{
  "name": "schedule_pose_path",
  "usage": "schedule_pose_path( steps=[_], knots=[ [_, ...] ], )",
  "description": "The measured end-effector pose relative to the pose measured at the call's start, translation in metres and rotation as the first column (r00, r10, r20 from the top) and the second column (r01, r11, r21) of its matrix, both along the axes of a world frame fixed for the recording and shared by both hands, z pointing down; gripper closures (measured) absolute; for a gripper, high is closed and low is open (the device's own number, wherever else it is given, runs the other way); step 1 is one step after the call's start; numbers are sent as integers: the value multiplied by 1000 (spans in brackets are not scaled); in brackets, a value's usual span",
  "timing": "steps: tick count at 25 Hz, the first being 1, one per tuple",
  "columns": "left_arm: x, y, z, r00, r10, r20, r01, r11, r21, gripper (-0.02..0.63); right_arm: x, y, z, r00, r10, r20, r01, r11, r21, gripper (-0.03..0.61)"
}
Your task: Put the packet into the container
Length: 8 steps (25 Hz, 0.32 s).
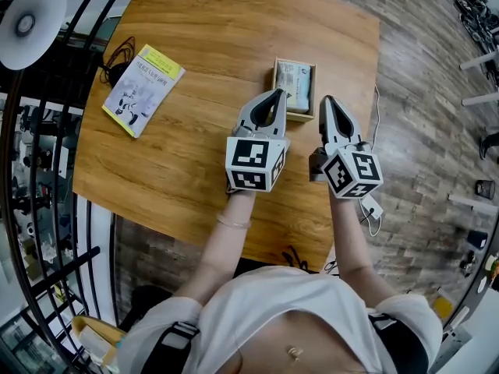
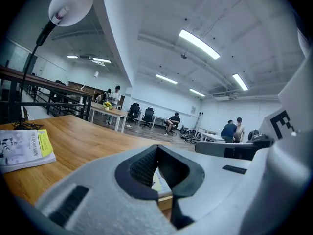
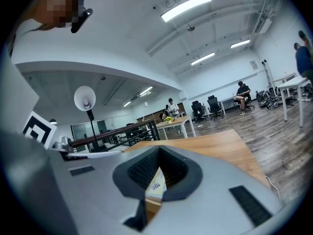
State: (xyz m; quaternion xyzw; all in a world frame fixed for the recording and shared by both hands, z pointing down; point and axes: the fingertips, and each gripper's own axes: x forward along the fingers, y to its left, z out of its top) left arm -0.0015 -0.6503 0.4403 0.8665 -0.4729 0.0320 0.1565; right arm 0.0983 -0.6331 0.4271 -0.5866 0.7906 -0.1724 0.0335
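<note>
A small wooden container (image 1: 299,116) stands on the table right of centre, and a pale printed packet (image 1: 294,85) lies flat inside it. My left gripper (image 1: 277,94) is shut and empty, its tips at the container's near left corner. My right gripper (image 1: 327,100) is shut and empty too, just right of the container. In the left gripper view the shut gripper (image 2: 157,148) frames a bit of the packet (image 2: 160,182) and the container (image 2: 165,202). The right gripper view shows that gripper (image 3: 159,150) shut, with the packet (image 3: 157,182) and the container (image 3: 152,205) just beyond.
A booklet (image 1: 143,89) with a yellow edge lies at the table's left, next to a black cable (image 1: 117,56). A white lamp (image 1: 31,12) and a black railing (image 1: 47,170) stand left of the table. A white cable (image 1: 373,209) hangs off the right edge. People sit far off.
</note>
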Motion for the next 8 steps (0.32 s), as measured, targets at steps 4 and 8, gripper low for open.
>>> schedule_pose_path(
  steps=[4,8],
  knots=[
    [-5,0,4,1000,-7,-5,7,1000,-14,606,-1,1,1,1000,7,1,-7,1000,1,568],
    [-7,1,1,1000,-10,-5,10,1000,-13,606,1,1,-3,1000,15,-5,-14,1000,6,568]
  ],
)
